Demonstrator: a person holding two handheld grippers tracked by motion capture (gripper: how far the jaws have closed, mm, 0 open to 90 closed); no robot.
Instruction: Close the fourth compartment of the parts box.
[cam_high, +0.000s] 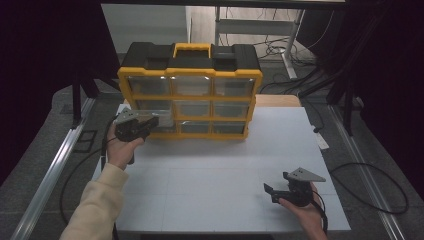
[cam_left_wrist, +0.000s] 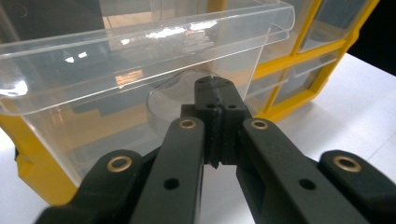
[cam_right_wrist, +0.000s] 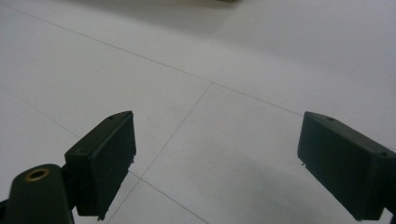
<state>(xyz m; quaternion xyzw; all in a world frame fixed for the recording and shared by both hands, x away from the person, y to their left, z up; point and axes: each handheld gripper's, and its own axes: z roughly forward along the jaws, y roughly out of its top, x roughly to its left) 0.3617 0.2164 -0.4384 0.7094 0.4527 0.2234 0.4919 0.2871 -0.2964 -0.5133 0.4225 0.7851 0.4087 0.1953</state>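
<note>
Gripping: left gripper (cam_left_wrist: 217, 91) is closing its fingers (cam_left_wrist: 233, 100) together on the rounded pull tab of a clear drawer (cam_left_wrist: 140, 74), with no gap showing between them.
Sitting: drawer is jutting out of the lower left of a yellow-and-black organiser (cam_high: 190, 75), its clear front wall tilting toward the left gripper's camera.
Standing: organiser is resting upright at the far edge of the white worktop (cam_high: 225, 165), handle on top, three columns of clear drawers facing the person.
Holding: left hand (cam_high: 122, 147) is carrying its gripper right up against the organiser's lower left corner.
Waiting: right gripper (cam_high: 280, 192) is spreading its fingers (cam_right_wrist: 105, 158) wide with nothing between them, low over bare worktop at the near right, well apart from the organiser.
</note>
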